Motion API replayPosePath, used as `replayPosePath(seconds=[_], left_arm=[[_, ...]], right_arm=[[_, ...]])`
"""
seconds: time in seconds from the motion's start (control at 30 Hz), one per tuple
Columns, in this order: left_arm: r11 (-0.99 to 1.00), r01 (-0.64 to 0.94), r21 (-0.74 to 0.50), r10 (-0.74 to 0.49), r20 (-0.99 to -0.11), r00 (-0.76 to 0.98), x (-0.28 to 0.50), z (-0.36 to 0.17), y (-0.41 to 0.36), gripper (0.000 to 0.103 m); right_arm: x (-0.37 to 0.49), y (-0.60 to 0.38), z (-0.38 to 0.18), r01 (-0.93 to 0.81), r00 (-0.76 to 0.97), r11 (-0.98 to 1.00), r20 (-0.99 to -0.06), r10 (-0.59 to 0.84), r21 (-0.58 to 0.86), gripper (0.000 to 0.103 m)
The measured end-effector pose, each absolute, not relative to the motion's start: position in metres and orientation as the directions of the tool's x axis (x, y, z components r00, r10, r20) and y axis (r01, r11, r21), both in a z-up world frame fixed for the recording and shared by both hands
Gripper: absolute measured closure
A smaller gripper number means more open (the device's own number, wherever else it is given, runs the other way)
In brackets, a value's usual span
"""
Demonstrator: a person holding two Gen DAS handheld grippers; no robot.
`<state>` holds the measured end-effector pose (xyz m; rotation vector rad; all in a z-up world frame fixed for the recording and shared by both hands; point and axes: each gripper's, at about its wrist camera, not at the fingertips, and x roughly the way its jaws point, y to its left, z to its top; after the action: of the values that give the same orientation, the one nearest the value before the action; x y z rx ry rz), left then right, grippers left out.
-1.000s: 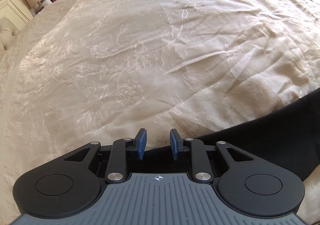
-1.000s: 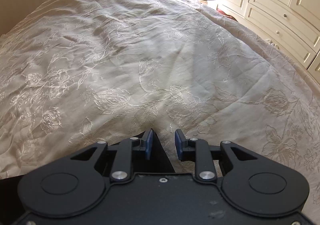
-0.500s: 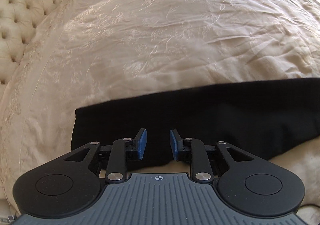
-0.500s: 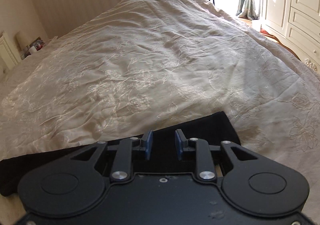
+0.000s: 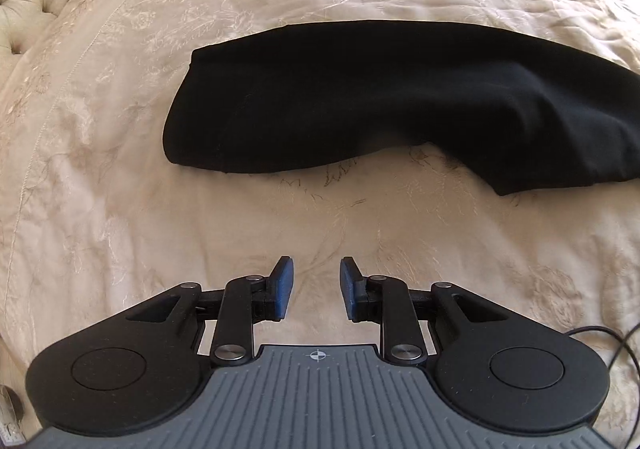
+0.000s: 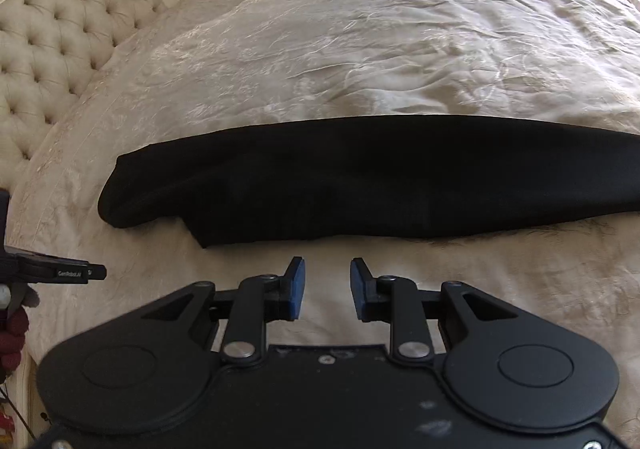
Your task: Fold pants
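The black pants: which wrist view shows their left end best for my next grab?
The left wrist view: the black pants show their whole left end, seam included, from above. The right wrist view shows it low and foreshortened.
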<state>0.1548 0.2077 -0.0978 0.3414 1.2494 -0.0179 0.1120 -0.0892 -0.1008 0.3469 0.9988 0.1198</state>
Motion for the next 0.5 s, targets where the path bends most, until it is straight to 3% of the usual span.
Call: replayPosePath(seconds=[0.5], left_arm=[[0.885,0.385,0.263,0.074,-0.894,0.442,0.244,-0.121,0.244,0.078]], right_arm=[[0.148,0.041,-0.121,0.124,0.466,0.945,-0.859,0.213,0.302,0.076]])
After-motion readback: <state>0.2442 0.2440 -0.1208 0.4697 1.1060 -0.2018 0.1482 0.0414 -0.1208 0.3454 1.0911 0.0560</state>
